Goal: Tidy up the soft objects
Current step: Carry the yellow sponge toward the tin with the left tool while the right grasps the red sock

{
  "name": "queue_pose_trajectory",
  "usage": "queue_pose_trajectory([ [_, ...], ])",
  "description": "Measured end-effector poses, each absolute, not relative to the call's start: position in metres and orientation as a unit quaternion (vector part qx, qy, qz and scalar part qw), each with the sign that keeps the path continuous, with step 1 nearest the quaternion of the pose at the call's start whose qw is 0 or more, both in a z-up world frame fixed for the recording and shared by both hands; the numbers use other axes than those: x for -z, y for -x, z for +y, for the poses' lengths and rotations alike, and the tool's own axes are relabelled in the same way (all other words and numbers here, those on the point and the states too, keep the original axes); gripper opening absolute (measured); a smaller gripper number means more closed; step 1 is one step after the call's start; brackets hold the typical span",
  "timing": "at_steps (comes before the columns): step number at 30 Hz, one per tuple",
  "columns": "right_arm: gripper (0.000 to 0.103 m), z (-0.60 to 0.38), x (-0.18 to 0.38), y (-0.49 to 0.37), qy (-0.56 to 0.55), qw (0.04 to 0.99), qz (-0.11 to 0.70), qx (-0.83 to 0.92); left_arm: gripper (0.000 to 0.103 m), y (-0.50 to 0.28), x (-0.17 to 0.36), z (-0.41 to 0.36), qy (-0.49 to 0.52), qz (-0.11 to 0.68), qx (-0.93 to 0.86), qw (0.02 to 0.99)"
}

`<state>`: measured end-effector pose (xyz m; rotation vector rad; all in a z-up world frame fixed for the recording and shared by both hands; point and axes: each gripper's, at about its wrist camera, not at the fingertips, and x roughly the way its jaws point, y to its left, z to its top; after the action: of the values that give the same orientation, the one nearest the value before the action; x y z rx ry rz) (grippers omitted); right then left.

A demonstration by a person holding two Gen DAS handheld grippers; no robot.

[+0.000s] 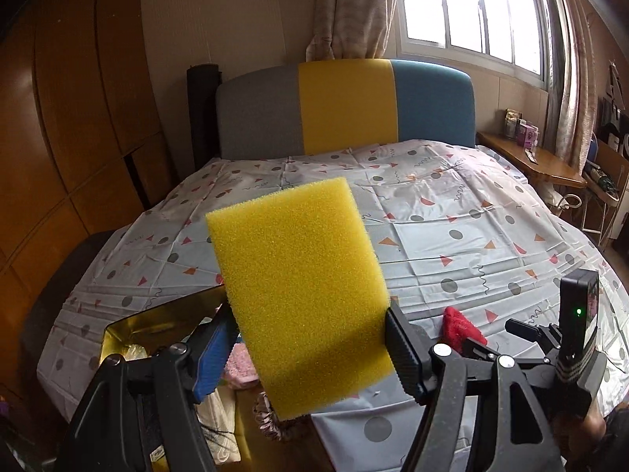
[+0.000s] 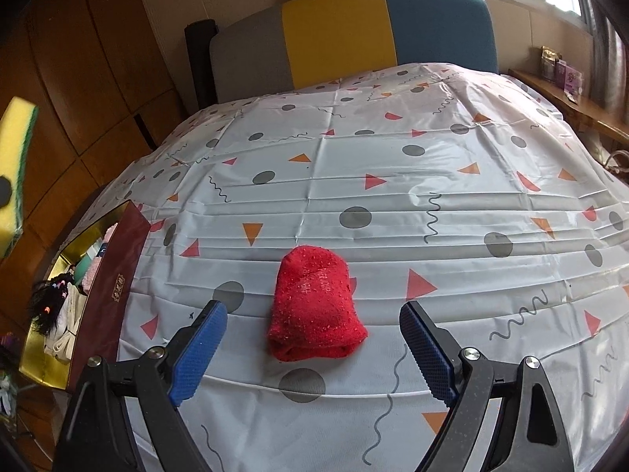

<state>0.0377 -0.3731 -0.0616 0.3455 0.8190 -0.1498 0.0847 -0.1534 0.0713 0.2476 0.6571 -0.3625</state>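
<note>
At about nine o'clock of the right wrist view, at the near left edge of the bed [image 2: 393, 204], an open gold-lined box [image 2: 39, 358] with a dark red outer wall holds a jumble of soft things: a pale cloth, something pink, a black tangle with coloured beads; the rest is too small to tell. The left wrist view shows the same box [image 1: 129, 324] at seven o'clock, behind the near finger, with a pink knit piece [image 1: 241, 365] and a satin scrunchie [image 1: 267, 413] low down beside it; whether these lie inside the box cannot be told. The left gripper [image 1: 310, 338] is raised above the bed, its two fingers pressed against the sides of one yellow sponge [image 1: 302, 295], which stands on end and leans toward eleven o'clock; in the right view that sponge [image 2: 15, 169] shows at nine o'clock with a green edge. The right gripper [image 2: 314, 346] hangs low over the sheet with its two fingers spread wide and touching nothing, and one folded red fuzzy cloth [image 2: 314, 306] lies on the sheet between them, a little ahead at twelve o'clock. The left view catches a corner of this red cloth [image 1: 458, 324] at four o'clock. Farther off at twelve o'clock stands one headboard [image 2: 354, 31] in three panels, grey, yellow and blue, and at two o'clock one wooden counter [image 1: 530, 157] carries several small boxes.
</note>
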Motion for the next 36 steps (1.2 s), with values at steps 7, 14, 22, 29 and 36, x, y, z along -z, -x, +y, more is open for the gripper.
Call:
queue_pose_trajectory([
  [7,0.090,-0.364,0.071,-0.065,-0.167,0.890,0.418,0.068,0.072,-0.076,-0.068,-0.118,-0.108,0.325,0.153,0.927],
  [14,0.088,-0.349,0.081,-0.092,-0.128,0.884,0.443,0.075,0.072,-0.073,-0.064,-0.090,-0.092,0.331,0.136,0.929],
  [22,0.029,-0.330,0.088,-0.106,-0.058,0.877,0.469,0.088,0.072,-0.074,-0.058,-0.065,-0.067,0.342,0.126,0.929],
  [29,0.025,-0.304,0.081,-0.093,-0.052,0.872,0.486,0.037,0.072,-0.076,-0.049,-0.037,-0.043,0.354,0.115,0.927],
  [36,0.025,-0.266,0.081,-0.064,-0.034,0.872,0.488,0.004,0.072,-0.074,-0.039,0.036,0.011,0.372,0.077,0.925],
])
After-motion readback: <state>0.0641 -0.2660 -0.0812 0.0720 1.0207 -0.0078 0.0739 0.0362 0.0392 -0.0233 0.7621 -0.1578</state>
